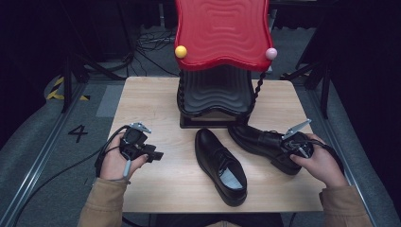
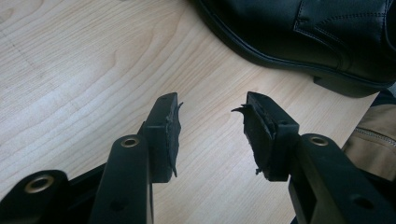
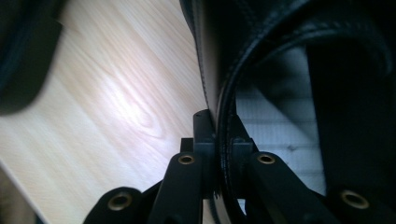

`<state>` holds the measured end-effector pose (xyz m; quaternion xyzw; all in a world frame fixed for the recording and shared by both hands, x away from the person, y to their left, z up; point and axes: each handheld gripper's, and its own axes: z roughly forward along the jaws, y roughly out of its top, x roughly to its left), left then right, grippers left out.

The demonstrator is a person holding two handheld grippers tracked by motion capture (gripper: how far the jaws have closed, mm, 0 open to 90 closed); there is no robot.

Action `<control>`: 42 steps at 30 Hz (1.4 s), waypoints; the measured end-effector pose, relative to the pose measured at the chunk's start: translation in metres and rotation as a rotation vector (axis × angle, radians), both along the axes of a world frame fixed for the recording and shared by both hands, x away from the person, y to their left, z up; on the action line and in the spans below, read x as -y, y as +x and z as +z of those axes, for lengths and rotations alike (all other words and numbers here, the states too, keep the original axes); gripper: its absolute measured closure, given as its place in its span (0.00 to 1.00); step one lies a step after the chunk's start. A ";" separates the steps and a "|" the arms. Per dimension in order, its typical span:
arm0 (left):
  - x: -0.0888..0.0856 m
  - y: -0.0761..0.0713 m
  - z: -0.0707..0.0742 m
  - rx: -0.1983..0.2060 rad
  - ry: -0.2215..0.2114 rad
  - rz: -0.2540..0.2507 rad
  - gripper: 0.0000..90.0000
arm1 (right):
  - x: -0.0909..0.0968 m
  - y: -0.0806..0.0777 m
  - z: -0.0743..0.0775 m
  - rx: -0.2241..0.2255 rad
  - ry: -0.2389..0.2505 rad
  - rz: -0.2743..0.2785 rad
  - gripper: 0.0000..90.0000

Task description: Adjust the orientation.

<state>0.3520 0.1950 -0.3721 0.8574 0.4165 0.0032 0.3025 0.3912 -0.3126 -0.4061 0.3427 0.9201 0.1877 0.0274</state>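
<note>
- High view, nearest first: two hands come in at the bottom, and each one holds a gripper.
- One shoe, the near shoe [image 1: 221,165], lies flat in the middle of the bench [image 1: 156,99]. Its toe points away and its opening faces up. Nothing touches it.
- To its left, the left gripper [image 1: 157,154] hangs low over bare wood, well apart from that shoe. In the left gripper view its fingers [image 2: 166,133] are spread wide with nothing between them.
- On the right side of the bench lies the far shoe [image 1: 260,140], with its toe toward the middle. The right gripper [image 1: 289,150] is at its heel end.
- In the right gripper view the fingers [image 3: 204,140] are pressed together on the thin edge of the far shoe's opening, one outside and one inside.
- I think the step now is picking up the far shoe. It likely goes on the shoe rack [image 1: 215,94] behind.
- The next move needs a firm pinch and a slow lift, so the heavy toe does not swing down.
- At the back stands the black rack with a red wavy top [image 1: 221,30].
- Count: two black shoes, two grippers, one rack, one yellow ball [image 1: 180,51] and one pink ball [image 1: 271,53] on the red top.
</note>
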 end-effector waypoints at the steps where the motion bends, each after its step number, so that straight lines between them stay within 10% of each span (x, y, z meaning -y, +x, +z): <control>1: 0.000 0.000 0.000 0.000 -0.001 -0.002 0.63 | -0.003 -0.003 0.007 0.021 0.008 0.007 0.97; 18: 0.002 0.000 0.000 -0.002 0.005 -0.009 0.63 | -0.058 -0.037 0.034 0.088 0.003 -0.041 0.97; 25: 0.002 -0.001 0.001 0.001 0.003 -0.004 0.63 | -0.092 -0.045 0.018 0.146 -0.134 -0.112 0.96; 42: 0.002 0.000 0.000 -0.002 0.004 -0.009 0.63 | -0.113 -0.056 0.011 0.063 0.035 -0.075 0.81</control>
